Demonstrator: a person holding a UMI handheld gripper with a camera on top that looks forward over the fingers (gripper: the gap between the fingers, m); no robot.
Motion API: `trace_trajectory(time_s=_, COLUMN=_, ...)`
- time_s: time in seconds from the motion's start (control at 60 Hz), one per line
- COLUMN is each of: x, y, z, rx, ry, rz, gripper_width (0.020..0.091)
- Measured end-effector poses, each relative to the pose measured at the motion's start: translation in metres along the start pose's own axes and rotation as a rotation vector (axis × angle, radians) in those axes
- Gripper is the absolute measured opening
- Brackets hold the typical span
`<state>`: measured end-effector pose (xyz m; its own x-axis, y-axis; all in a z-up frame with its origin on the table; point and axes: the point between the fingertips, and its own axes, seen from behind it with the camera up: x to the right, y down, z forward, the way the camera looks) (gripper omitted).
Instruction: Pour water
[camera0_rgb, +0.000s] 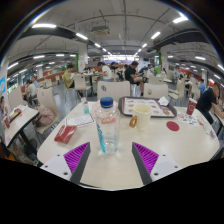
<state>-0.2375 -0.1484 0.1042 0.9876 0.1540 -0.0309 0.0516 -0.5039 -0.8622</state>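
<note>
On the table: a light round table (150, 160) is seen ahead of the gripper, in a large hall with ceiling lights
Gripper: the gripper (109, 160) is held released, its two fingers spread wide apart with nothing clasped between them
Pads: a magenta pad (75, 156) is borne by the left finger and another (146, 156) by the right
Bottle: a clear plastic bottle (106, 127) with a blue cap is stood upright just ahead of the fingers, roughly midway between them, touched by neither
Cup: a pale cup (141, 118) is set to the right of the bottle, apart from it and a little further off
Tray: a dark tray (146, 105) is laid beyond the cup, toward the far side of the table
Red things: a red packet (67, 133) is seen left of the bottle and a small red disc (173, 126) right of the cup
Surroundings: seated people (133, 75) and other tables are seen beyond
</note>
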Motion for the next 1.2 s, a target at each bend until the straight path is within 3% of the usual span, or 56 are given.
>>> trace_trajectory(time_s=0.2, x=-0.007, y=-0.028, z=0.079, rx=0.075, ry=0.062, rz=0.054, gripper_width=0.0833)
trace_trajectory(time_s=0.283, x=-0.001, y=-0.022, z=0.103, rx=0.073, ry=0.088, rz=0.058, gripper_width=0.0743)
trace_trajectory(time_s=0.367, x=-0.006, y=-0.025, z=0.115, rx=0.091, ry=0.063, rz=0.061, gripper_width=0.0575)
trace_trajectory(time_s=0.45, x=-0.007, y=-0.028, z=0.118, rx=0.111, ry=0.076, rz=0.033, gripper_width=0.0554)
trace_trajectory(time_s=0.633, x=-0.007, y=-0.029, z=0.120, rx=0.100, ry=0.100, rz=0.009, gripper_width=0.0401)
trace_trajectory(time_s=0.75, x=-0.015, y=-0.036, z=0.119, rx=0.079, ry=0.092, rz=-0.003, gripper_width=0.0400)
trace_trajectory(time_s=0.867, x=-0.025, y=-0.077, z=0.114, rx=0.134, ry=0.035, rz=0.083, gripper_width=0.0401)
trace_trajectory(time_s=1.05, x=-0.027, y=-0.175, z=0.121, rx=0.228, ry=-0.149, rz=0.545, gripper_width=0.0399)
trace_trajectory(time_s=1.2, x=-0.014, y=-0.222, z=0.146, rx=0.225, ry=-0.342, rz=1.053, gripper_width=0.0399)
